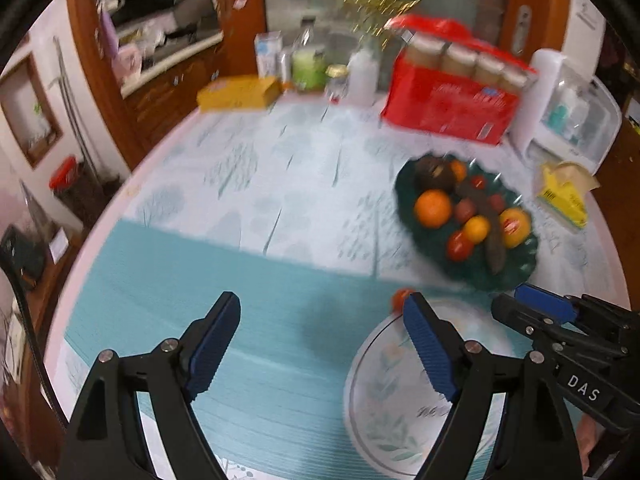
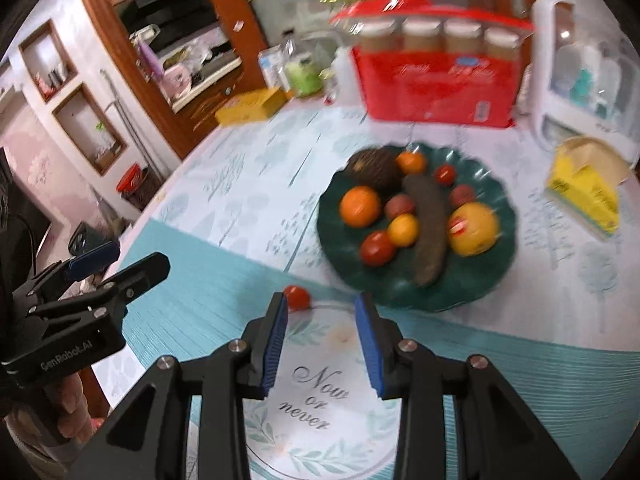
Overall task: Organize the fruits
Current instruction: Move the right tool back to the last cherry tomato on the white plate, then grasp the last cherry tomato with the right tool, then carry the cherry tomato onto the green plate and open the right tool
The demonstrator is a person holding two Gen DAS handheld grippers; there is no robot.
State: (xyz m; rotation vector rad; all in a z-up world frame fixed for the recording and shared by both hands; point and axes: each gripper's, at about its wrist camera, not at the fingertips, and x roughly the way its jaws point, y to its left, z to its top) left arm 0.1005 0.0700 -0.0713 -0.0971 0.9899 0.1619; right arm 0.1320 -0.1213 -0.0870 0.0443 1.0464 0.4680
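A dark green scalloped plate (image 2: pixel 494 276) (image 1: pixel 516 276) holds several fruits: an orange (image 2: pixel 359 206), a yellow grapefruit (image 2: pixel 474 229), tomatoes, a long dark cucumber (image 2: pixel 428 232) and a brown round fruit. A small red tomato (image 2: pixel 298 297) (image 1: pixel 400 298) lies on the teal mat beside a white floral plate (image 2: pixel 320 400) (image 1: pixel 384 392). My right gripper (image 2: pixel 322 340) is open and empty above the white plate. My left gripper (image 1: pixel 320 344) is open and empty over the teal mat, left of the white plate.
At the table's far edge stand a red box of jars (image 2: pixel 436 80), a yellow box (image 2: pixel 252 106), bottles and a white appliance (image 2: pixel 580 92). A yellow packet (image 2: pixel 584 190) lies right of the green plate. A wooden cabinet (image 1: pixel 160 60) stands at left.
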